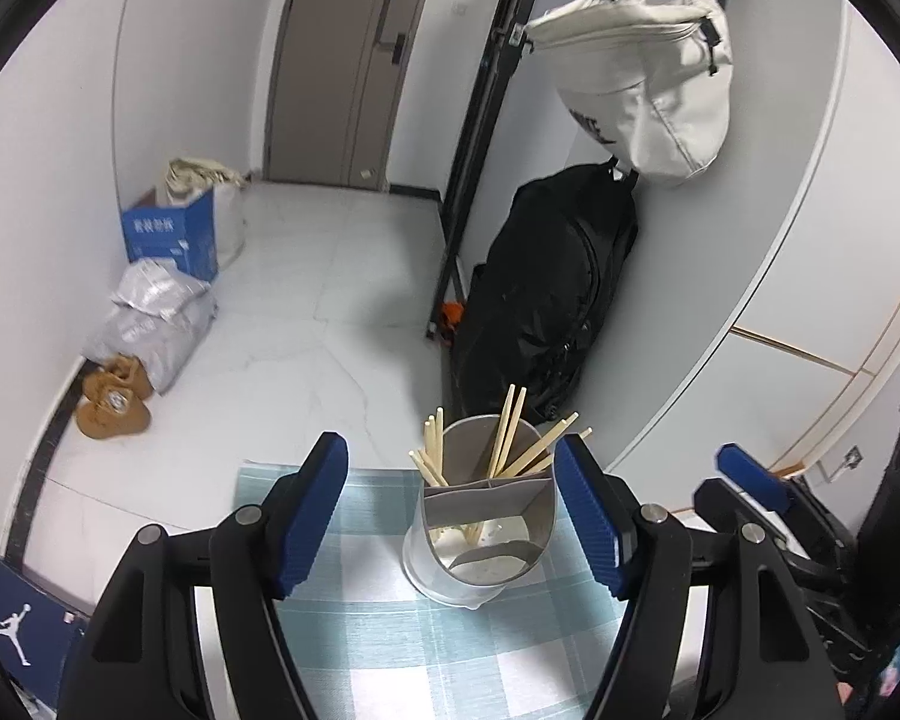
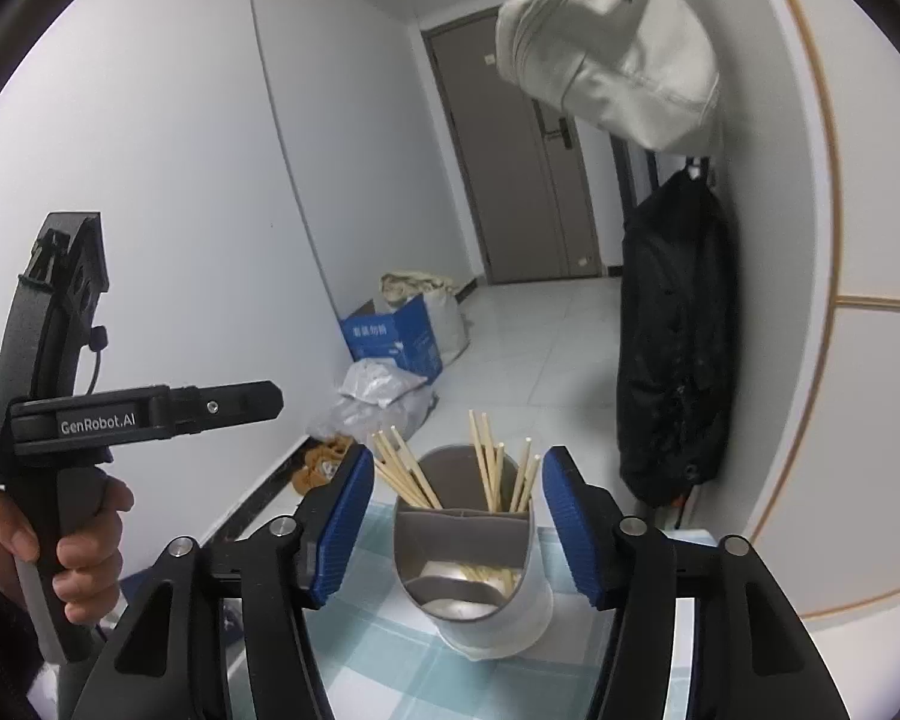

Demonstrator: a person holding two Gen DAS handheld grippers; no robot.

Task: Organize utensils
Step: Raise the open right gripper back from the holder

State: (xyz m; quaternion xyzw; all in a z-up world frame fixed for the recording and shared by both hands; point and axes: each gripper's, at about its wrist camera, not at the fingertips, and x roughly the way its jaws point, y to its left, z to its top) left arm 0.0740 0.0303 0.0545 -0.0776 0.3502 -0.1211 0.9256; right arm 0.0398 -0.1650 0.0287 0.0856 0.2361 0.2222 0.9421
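Note:
A grey and white divided utensil holder (image 1: 480, 546) (image 2: 471, 588) stands on a blue-checked cloth (image 1: 384, 624) (image 2: 384, 648). Wooden chopsticks (image 1: 513, 438) (image 2: 486, 459) stick up from its two rear compartments. My left gripper (image 1: 450, 474) is open, its blue pads (image 1: 306, 528) either side of the holder and clear of it. My right gripper (image 2: 459, 480) is open too, with the holder showing between its pads (image 2: 342, 534), untouched. The right gripper's finger (image 1: 750, 474) shows at the right of the left wrist view. A hand (image 2: 84, 546) holds the left gripper's handle (image 2: 48, 480).
A black bag (image 1: 546, 294) (image 2: 672, 348) leans on the right wall under a hanging white bag (image 1: 642, 78) (image 2: 612, 42). On the floor along the left wall lie a blue box (image 1: 171, 234), grey parcels (image 1: 156, 324) and brown shoes (image 1: 114, 402). A door (image 1: 336, 60) closes the hallway.

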